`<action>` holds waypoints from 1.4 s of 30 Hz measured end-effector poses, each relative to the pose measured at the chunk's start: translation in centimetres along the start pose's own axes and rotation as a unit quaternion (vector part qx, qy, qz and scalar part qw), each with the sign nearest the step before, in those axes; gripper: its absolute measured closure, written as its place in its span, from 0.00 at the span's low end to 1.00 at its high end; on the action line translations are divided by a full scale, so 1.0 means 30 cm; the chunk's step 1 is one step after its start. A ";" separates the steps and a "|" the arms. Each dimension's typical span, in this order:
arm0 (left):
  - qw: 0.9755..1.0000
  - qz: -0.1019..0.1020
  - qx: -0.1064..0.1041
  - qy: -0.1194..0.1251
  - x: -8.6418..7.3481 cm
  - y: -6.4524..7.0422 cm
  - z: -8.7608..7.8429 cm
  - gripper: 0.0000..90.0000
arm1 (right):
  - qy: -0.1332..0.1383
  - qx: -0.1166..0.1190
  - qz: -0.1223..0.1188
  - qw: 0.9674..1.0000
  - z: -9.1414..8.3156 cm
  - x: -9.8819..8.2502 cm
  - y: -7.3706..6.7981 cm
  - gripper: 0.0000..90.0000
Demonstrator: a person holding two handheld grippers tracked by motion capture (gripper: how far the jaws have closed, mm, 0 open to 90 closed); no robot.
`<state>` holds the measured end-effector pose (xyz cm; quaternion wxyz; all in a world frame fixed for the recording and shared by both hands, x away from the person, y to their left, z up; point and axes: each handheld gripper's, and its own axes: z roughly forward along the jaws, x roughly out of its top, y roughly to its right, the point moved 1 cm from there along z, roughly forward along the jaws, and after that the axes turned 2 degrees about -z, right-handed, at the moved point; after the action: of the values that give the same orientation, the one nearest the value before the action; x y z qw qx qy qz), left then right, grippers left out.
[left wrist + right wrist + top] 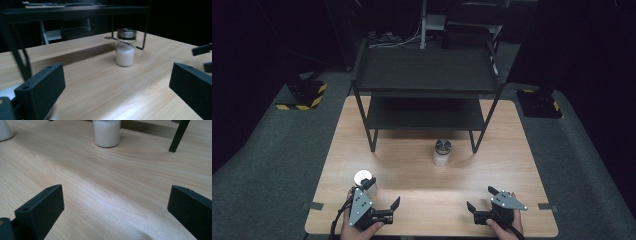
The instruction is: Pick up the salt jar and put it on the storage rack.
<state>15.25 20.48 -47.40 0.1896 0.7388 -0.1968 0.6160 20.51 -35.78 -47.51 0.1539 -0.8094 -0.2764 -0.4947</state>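
A glass jar (442,152) of white powder with a metal lid stands mid-table, just in front of the shelf; it appears ahead in the left gripper view (125,48) and at the top of the right gripper view (107,132). A second jar (363,179) with a white top stands at the near left, close beside my left gripper (384,196). That gripper is open and holds nothing (116,90). My right gripper (481,198) rests near the front right edge, open and empty (115,207), pointing toward the powder jar.
A black two-tier shelf (427,75) stands across the back of the wooden table (512,165); one thin leg (178,135) is right of the powder jar. Dark floor and stands surround the table. Bare wood lies between both grippers and the jar.
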 end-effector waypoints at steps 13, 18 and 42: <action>0.998 -0.011 0.062 0.014 -0.018 -0.049 -0.048 0.01 | 0.001 0.002 0.002 1.000 -0.001 -0.002 0.003 0.00; 0.996 -0.024 0.081 0.013 -0.041 -0.069 -0.048 0.01 | 0.002 0.002 0.003 1.000 -0.001 -0.003 0.004 0.00; 0.992 -0.061 0.093 -0.061 -0.084 -0.115 0.025 0.17 | 0.006 0.001 0.003 1.000 -0.003 -0.007 0.003 0.00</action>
<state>17.29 23.17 -50.13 0.1445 0.8001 -0.1047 0.5727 20.42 -35.97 -47.63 0.1583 -0.8072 -0.2736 -0.4985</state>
